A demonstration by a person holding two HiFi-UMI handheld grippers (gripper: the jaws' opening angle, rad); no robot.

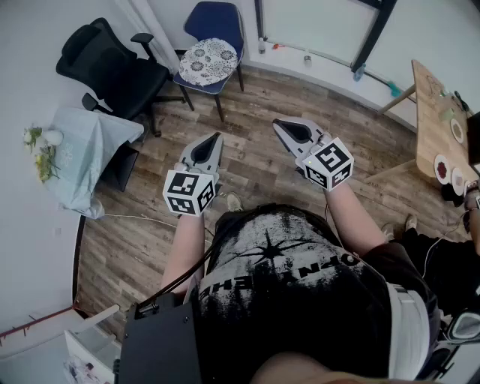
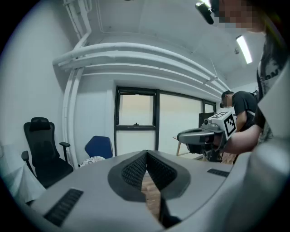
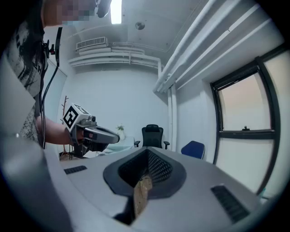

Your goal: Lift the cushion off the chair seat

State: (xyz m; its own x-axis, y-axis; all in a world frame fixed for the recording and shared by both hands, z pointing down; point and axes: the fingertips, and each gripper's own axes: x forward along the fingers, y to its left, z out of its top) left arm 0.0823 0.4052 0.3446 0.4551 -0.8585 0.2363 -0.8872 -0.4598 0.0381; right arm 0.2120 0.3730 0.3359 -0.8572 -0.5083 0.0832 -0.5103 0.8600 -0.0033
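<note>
A round white lace-patterned cushion [image 1: 208, 60] lies on the seat of a blue chair [image 1: 217, 22] by the far wall. Both grippers are held up in mid-air over the wooden floor, well short of the chair. My left gripper [image 1: 218, 136] is shut with nothing in it. My right gripper [image 1: 278, 123] is also shut and holds nothing. In the left gripper view the jaws [image 2: 146, 154] meet at the tip, and the blue chair [image 2: 99, 147] with the cushion [image 2: 93, 160] shows far off to the left. The right gripper view has its jaws [image 3: 147, 152] together and the blue chair [image 3: 194, 148] small at the right.
A black office chair [image 1: 112, 67] stands left of the blue chair. A small table under a pale cloth [image 1: 90, 150] with flowers [image 1: 41, 154] sits at the left wall. A wooden table [image 1: 435, 112] with dishes and another person [image 1: 469, 202] are at the right.
</note>
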